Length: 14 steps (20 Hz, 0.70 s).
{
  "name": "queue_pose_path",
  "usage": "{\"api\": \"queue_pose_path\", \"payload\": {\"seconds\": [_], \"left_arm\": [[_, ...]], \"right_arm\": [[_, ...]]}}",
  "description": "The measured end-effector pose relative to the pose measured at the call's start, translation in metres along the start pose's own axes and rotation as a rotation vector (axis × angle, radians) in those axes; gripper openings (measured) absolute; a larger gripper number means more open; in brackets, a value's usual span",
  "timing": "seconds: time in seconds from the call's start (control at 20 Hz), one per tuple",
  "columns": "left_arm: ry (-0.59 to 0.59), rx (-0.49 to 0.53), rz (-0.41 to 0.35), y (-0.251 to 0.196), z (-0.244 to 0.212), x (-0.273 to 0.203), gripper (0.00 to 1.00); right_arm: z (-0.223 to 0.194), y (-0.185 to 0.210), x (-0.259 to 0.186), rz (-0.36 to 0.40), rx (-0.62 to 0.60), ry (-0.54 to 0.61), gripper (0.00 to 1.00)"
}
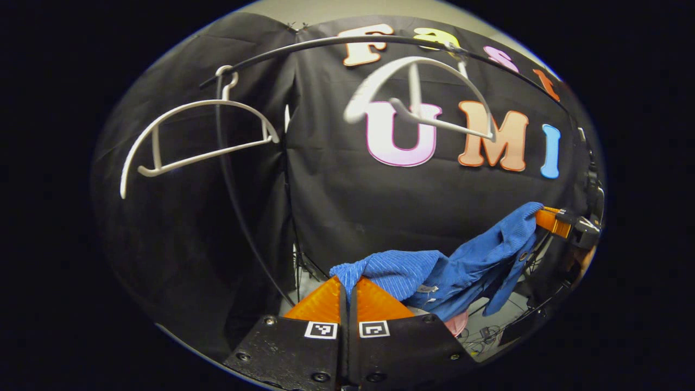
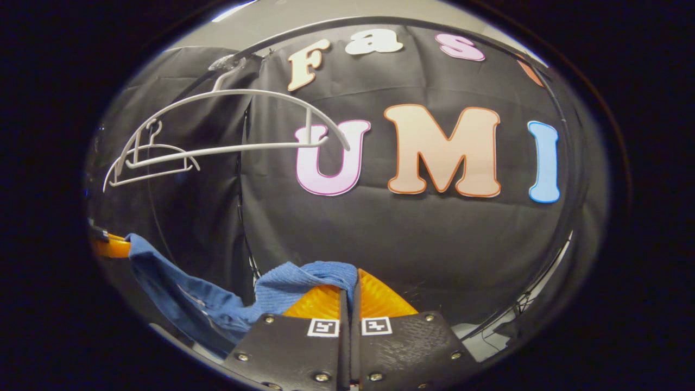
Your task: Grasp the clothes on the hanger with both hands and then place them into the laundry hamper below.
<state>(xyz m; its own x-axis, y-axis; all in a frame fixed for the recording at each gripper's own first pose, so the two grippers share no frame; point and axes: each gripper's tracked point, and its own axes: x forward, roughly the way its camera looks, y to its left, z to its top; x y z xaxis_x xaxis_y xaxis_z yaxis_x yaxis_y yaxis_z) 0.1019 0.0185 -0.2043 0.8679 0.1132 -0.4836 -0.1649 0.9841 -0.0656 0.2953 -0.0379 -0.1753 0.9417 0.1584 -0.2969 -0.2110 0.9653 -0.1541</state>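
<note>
Blue garment (image 1: 467, 266) is off the hangers and strung between the two tools, sagging in the middle below the rail (image 1: 326, 46). Left hand-held gripper (image 1: 347, 282) is pressed together with a bunched corner of the cloth pinched at its tips; right hand-held gripper (image 2: 350, 277) likewise closed on a fold of the same garment (image 2: 304, 282) draped over its tips. In the left gripper view the right tool appears again far off at the right edge, with the cloth running up to it. Two white hangers, near hanger (image 1: 195, 136) and far hanger (image 1: 418, 92), hang bare on the rail against the booth wall; the far one looks blurred, likely swinging. Handling, as a judgement: soft ribbed or corduroy-like fabric, light, limp, no stiffness, so it droops and folds wherever unsupported; not fragile, not slippery given the texture. The two edge pinches look sound; holding the ends apart should keep it from bunching, and loose hanging parts could catch the hamper rim on the way down. Hard to make out: the hamper itself, though a pinkish rim (image 1: 457, 323) peeks under the cloth and could be it, can't confirm. Garment type unclear, buttons or snaps hinted. How much cloth sits between each pair of fingers is hidden.
</note>
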Motion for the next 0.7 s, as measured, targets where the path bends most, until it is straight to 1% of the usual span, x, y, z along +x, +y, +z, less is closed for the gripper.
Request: {"api": "queue_pose_path", "payload": {"seconds": [0.1, 0.2, 0.3, 0.45, 0.6, 0.65, 0.7], "left_arm": [[0.001, 0.025, -0.020, -0.014, 0.003, 0.011, 0.00], [-0.038, 0.048, -0.055, -0.035, 0.007, 0.016, 0.01], [-0.056, 0.095, -0.088, -0.055, 0.011, 0.027, 0.00], [-0.051, 0.078, -0.184, -0.091, 0.019, 0.038, 0.01], [-0.063, 0.077, -0.258, -0.120, 0.037, 0.048, 0.01], [-0.076, 0.079, -0.287, -0.131, 0.046, 0.051, 0.01], [-0.093, 0.082, -0.309, -0.141, 0.056, 0.049, 0.01]], "right_arm": [[-0.002, 0.003, -0.003, -0.013, 0.023, 0.012, 0.01], [-0.001, 0.011, -0.010, -0.020, 0.044, 0.004, 0.01], [-0.004, 0.014, -0.013, -0.028, 0.041, 0.025, 0.01], [-0.001, 0.016, -0.016, -0.049, 0.070, 0.052, 0.01], [0.017, 0.010, -0.020, -0.086, 0.108, 0.045, 0.01], [0.024, 0.007, -0.023, -0.097, 0.116, 0.036, 0.05], [0.032, 0.004, -0.026, -0.110, 0.118, 0.022, 0.01]]}}
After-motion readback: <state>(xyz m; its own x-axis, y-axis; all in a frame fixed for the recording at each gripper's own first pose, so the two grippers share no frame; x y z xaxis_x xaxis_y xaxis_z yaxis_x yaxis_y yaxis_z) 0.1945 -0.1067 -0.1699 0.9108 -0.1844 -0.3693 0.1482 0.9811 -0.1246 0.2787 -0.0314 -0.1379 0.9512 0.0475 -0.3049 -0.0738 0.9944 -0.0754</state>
